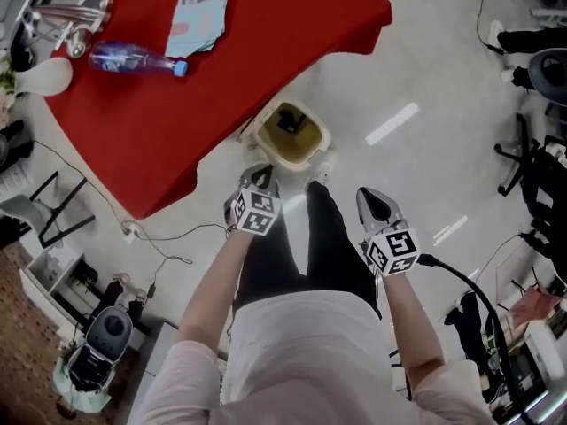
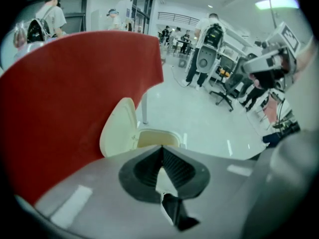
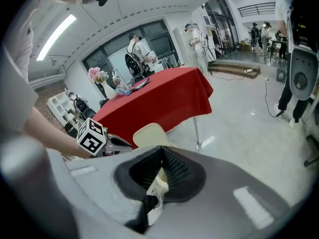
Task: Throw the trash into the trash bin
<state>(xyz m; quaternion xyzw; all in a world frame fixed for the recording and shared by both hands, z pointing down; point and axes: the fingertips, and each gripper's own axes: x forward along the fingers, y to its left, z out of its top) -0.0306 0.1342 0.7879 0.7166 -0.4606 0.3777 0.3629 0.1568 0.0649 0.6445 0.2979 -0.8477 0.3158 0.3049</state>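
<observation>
The cream trash bin point(image 1: 312, 145) stands on the floor by the red table's corner, lid point(image 2: 119, 127) tipped up and a dark inside showing. My left gripper point(image 1: 259, 175) hangs just near of the bin, jaws shut with nothing between them point(image 2: 162, 147). To its right, over the person's dark trouser leg, my right gripper point(image 1: 373, 197) is also shut and empty point(image 3: 161, 148). The bin's lid point(image 3: 148, 133) shows beyond its jaws. On the table lie a plastic bottle point(image 1: 135, 59) and a blue-and-pink paper packet point(image 1: 197, 20).
The red-clothed table point(image 1: 266, 51) fills the upper left. A metal rack point(image 1: 53, 16) sits at its far left corner. Cables point(image 1: 164, 242) trail over the floor on the left, with shelving and a small machine point(image 1: 104, 335). Office chairs point(image 1: 532, 175) stand at the right. People stand far off point(image 2: 209, 39).
</observation>
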